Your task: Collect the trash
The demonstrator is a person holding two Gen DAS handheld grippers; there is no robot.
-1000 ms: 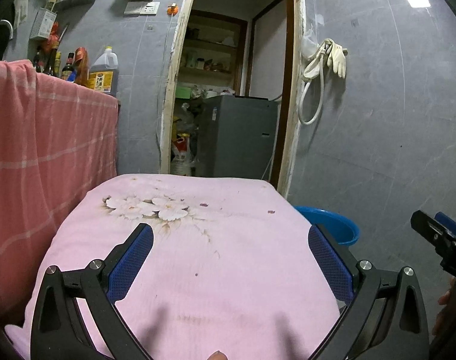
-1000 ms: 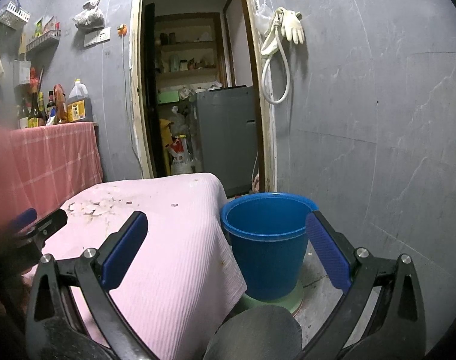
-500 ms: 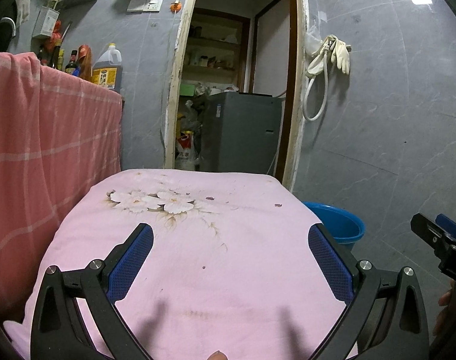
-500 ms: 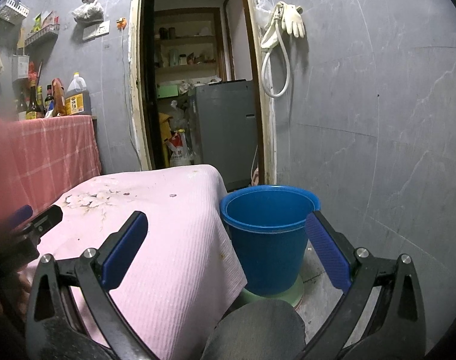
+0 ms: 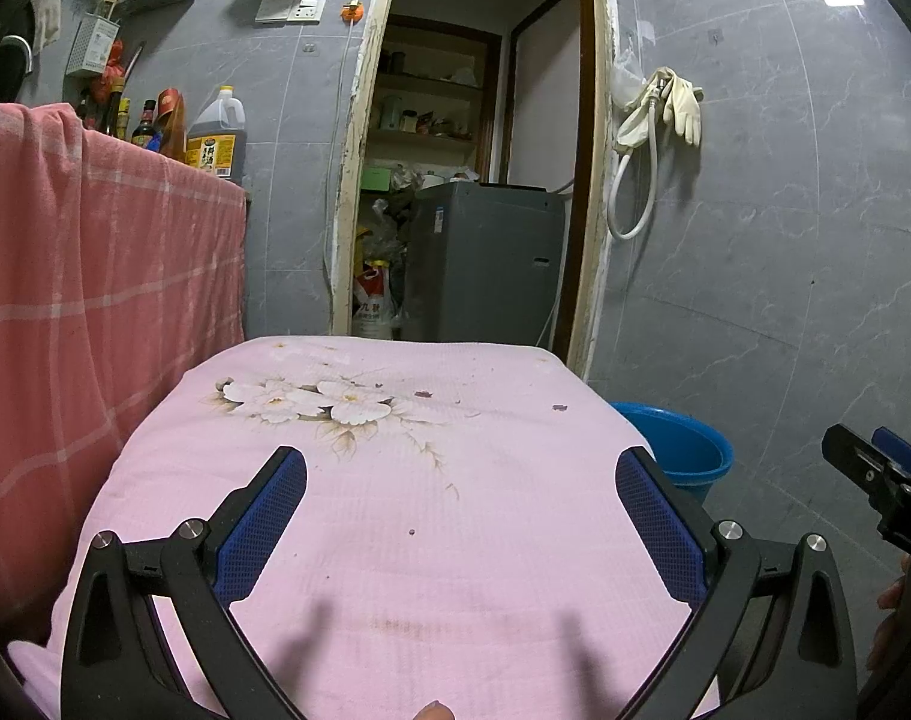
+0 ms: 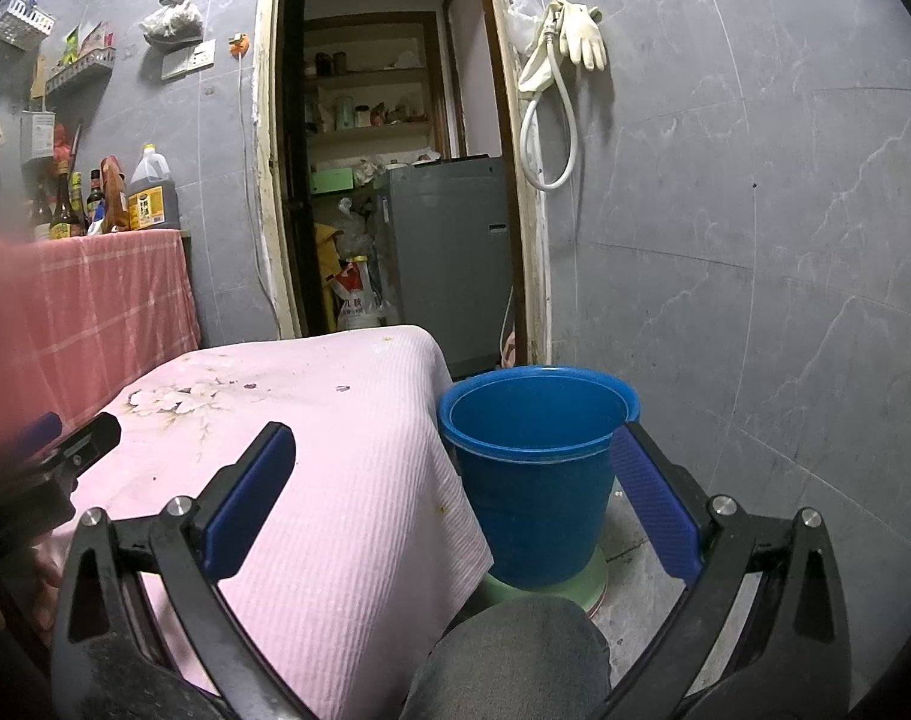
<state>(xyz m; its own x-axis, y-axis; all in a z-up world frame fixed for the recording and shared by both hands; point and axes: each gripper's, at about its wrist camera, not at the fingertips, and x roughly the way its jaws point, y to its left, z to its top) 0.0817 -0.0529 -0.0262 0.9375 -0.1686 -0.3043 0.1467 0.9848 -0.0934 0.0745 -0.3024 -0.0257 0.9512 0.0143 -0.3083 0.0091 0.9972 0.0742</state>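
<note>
While both grippers hang wide open and empty, the search step is in hand. Small scraps (image 5: pixel 558 407) lie on the pink cloth (image 5: pixel 395 540) at one o'clock of the left gripper (image 5: pixel 461 516); the blue bucket (image 6: pixel 536 468) stands at twelve o'clock of the right gripper (image 6: pixel 455 498). Next likely calls for reaching a scrap.

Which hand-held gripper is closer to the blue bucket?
The right hand-held gripper. It hangs open just in front of the blue bucket beside the table. The left hand-held gripper is open over the pink tablecloth, farther off.
</note>
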